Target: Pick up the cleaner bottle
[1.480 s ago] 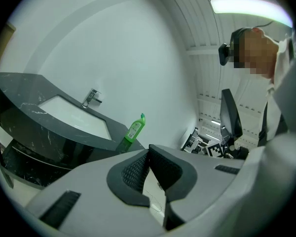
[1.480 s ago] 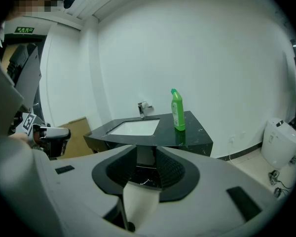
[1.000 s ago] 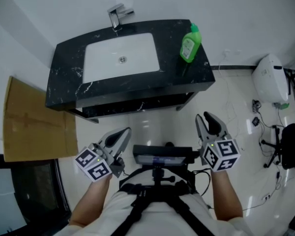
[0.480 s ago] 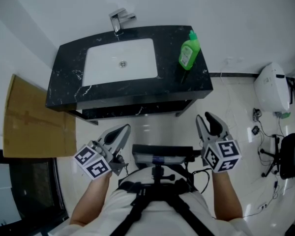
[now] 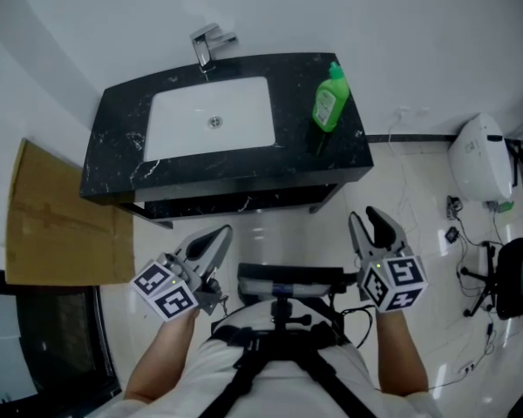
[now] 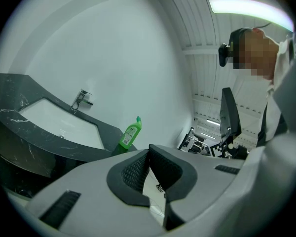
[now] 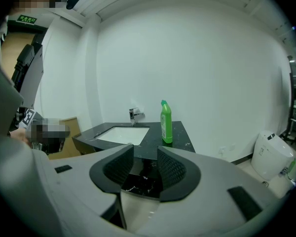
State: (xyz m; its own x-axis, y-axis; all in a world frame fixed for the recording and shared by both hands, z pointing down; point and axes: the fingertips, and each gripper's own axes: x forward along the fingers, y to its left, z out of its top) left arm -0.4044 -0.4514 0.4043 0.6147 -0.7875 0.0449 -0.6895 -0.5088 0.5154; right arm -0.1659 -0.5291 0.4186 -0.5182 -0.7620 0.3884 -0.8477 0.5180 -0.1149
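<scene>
The cleaner bottle (image 5: 329,103) stands upright just right of the sink (image 5: 179,116); well short of the sink, the right hand-held gripper (image 5: 369,221) has just been spreading its empty jaws for the grasp, the left hand-held gripper (image 5: 213,236) pressed together.

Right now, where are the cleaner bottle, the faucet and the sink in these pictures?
cleaner bottle (image 5: 325,104): head view, on its green body.
faucet (image 5: 203,49): head view, on its metal spout.
sink (image 5: 179,120): head view, on the bare white basin floor.
</scene>
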